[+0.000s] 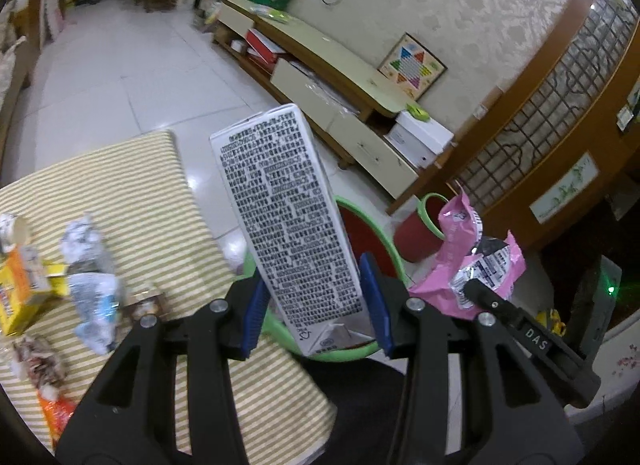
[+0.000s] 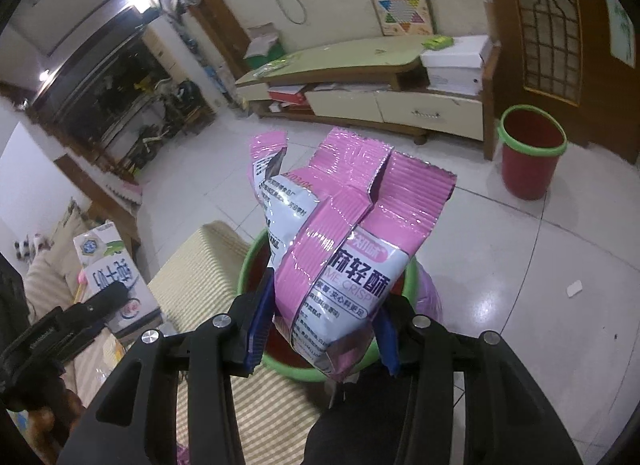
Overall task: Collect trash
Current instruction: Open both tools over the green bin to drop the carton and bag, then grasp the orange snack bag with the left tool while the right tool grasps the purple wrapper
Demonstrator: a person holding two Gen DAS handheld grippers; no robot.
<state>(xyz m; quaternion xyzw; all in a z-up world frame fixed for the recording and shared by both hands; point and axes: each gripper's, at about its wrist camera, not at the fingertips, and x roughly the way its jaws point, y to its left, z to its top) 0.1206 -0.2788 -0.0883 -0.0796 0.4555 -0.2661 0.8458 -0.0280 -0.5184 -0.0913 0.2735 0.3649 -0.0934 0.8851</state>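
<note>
The milk carton [image 1: 288,221] stood upright between the blue pads of the left claw [image 1: 316,311], gripped near its folded base, printed panel facing the camera. The pads pressed on both sides of the carton, so the claw was closed on it at a narrow opening. The pink snack bag [image 2: 340,241] was held the same way in the right claw [image 2: 324,329], pinched across its lower end with the crimped top standing free above.

Both items hung over the red bin with the green rim [image 2: 296,369], which sat on the floor just beside the edge of the counter with the striped cloth [image 1: 168,201]. In the right wrist view the bag covered most of the bin's mouth; in the left wrist view the carton's base sat over the rim [image 1: 360,353] nearest the camera.

A second red bin [image 2: 532,153] stood well apart, near the wooden door. Further trash remained on the counter: a yellow box [image 1: 20,293], crumpled wrappers [image 1: 92,297] and an orange packet [image 1: 58,411].

Judgement: the step in hand was the carry-and-drop, both pieces being brought to the near bin. The next move called for each piece to be centred over the opening before release, the carton especially, since it stood close to the rim and could tip outward. The tall bag might catch on the rim.
</note>
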